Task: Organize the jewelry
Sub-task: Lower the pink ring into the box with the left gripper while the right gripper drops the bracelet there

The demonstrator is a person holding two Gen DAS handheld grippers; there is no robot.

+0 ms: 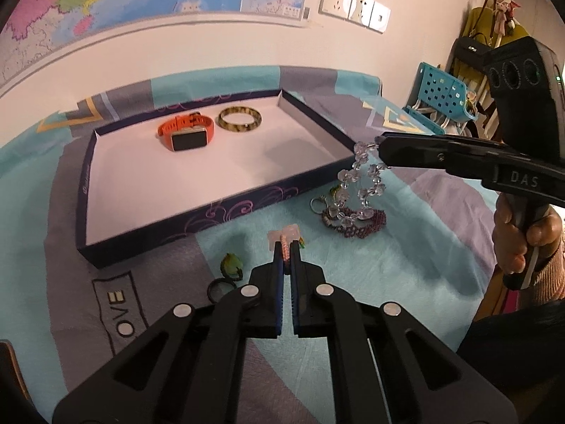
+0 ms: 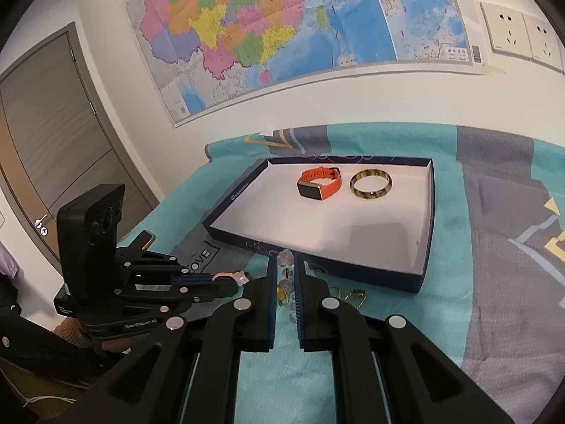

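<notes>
Pinching a pink cord point(image 1: 284, 247), left gripper point(image 1: 286, 251) nears tray point(image 1: 197, 212); right gripper point(image 1: 379, 145) pinches clear beads point(image 1: 363, 180).

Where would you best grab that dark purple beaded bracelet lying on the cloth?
Probably from above, pinching the right-hand bend of the purple bracelet. It lies flat on the cloth, and that bend looks clearest, while the hanging clear bead bracelet and a key ring crowd its left.
</notes>
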